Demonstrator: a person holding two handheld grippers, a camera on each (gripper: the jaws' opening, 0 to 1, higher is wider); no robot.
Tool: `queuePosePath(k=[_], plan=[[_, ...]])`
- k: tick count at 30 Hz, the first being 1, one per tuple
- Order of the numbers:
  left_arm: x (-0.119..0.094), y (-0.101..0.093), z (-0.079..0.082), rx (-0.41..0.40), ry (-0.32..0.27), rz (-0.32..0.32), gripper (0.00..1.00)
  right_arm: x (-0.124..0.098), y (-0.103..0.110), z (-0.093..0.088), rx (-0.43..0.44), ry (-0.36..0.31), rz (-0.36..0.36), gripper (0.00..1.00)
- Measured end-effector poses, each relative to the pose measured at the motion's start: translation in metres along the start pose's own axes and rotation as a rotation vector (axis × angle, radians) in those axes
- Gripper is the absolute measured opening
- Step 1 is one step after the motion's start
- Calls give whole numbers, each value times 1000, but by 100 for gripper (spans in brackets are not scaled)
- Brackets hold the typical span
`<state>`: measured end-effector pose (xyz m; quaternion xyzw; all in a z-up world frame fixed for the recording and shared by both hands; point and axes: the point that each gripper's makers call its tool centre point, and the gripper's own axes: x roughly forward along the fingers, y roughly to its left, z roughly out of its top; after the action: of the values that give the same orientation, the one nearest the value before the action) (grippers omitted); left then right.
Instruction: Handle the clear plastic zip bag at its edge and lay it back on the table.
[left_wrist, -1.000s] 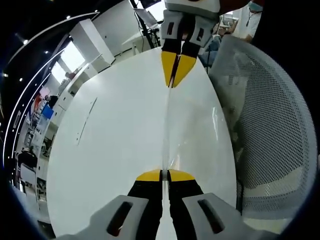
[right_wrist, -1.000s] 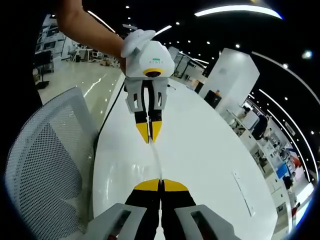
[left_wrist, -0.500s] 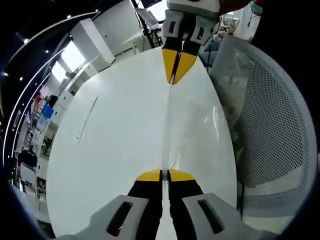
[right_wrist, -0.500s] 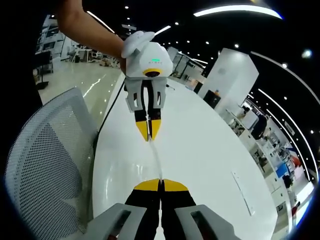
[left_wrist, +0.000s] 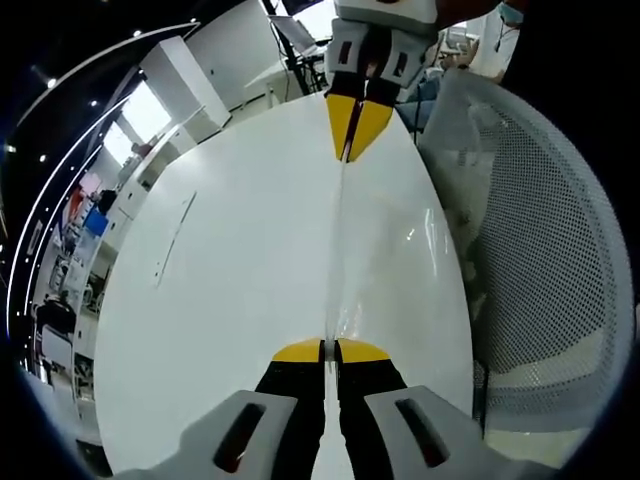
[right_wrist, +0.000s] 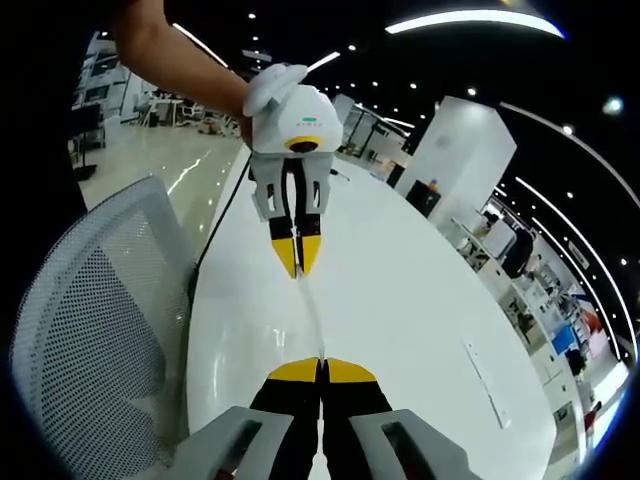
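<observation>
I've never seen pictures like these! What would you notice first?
First, the yellow-tipped grippers facing each other: the left gripper and the right gripper, both shut on a clear plastic zip bag stretched edge-on between them. Under it lies a long white table, with a white mesh chair beside it.

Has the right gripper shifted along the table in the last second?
Yes. In the left gripper view the right gripper, fingers shut on the zip bag, has drawn slightly farther away, toward the table's far end.
</observation>
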<state>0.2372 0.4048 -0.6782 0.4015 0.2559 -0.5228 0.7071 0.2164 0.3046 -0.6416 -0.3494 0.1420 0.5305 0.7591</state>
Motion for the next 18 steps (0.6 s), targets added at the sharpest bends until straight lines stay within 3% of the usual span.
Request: queuePosePath(k=[8,18], plan=[[-1,1,-1,15,20,15,0,-2,1,6,63,-1,32,0],[-5,3,8,37,23,36,0,-9,-11,10,132,-28,3,0]])
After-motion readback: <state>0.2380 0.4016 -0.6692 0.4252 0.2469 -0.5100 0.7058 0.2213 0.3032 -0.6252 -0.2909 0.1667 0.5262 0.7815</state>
